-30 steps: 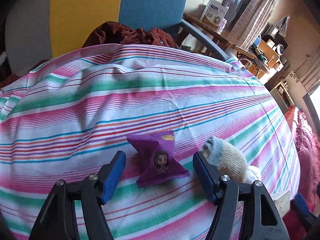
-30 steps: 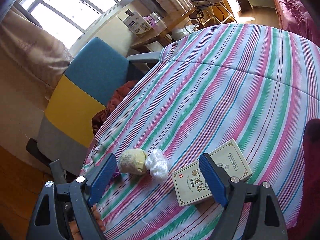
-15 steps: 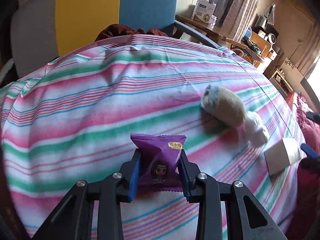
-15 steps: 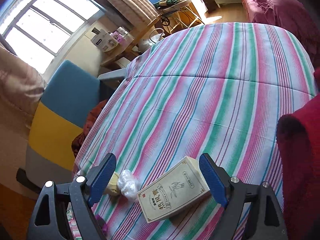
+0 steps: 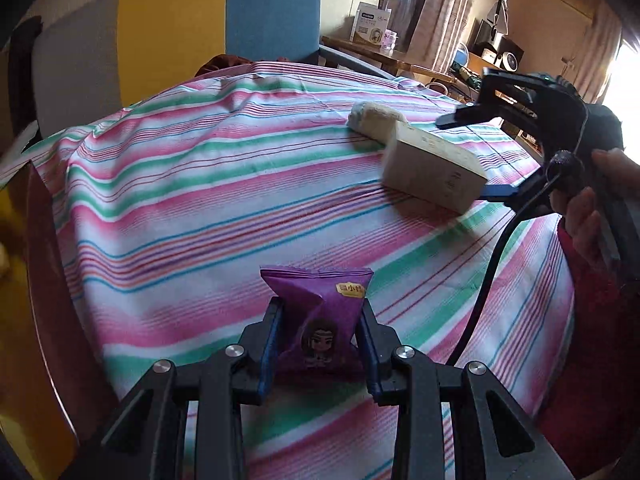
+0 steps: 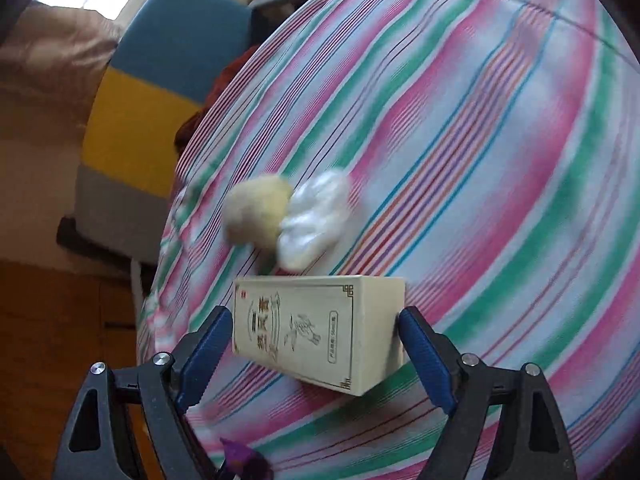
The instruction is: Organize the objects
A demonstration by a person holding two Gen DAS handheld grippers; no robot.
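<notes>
My left gripper (image 5: 320,336) is shut on a purple snack packet (image 5: 318,320) with a cartoon face, held above the near edge of the striped tablecloth (image 5: 200,200). My right gripper (image 6: 316,344) is shut on a cream box (image 6: 316,332) with printed lettering, lifted and tilted above the cloth. The box (image 5: 432,172) and the right gripper also show in the left wrist view at right. A rolled cream sock (image 6: 256,212) and a crumpled clear plastic wrap (image 6: 314,220) lie on the cloth just beyond the box. The sock (image 5: 374,120) shows behind the box.
A blue, yellow and grey chair (image 5: 180,36) stands behind the table with a dark red cloth (image 5: 224,66) on its seat. A wooden desk (image 5: 384,56) with a white carton is at the back right. A red edge (image 5: 44,248) is at the left.
My right gripper has closed on the cream box and lifted it off the cloth. My left gripper has drawn back toward the near edge with the purple packet.
</notes>
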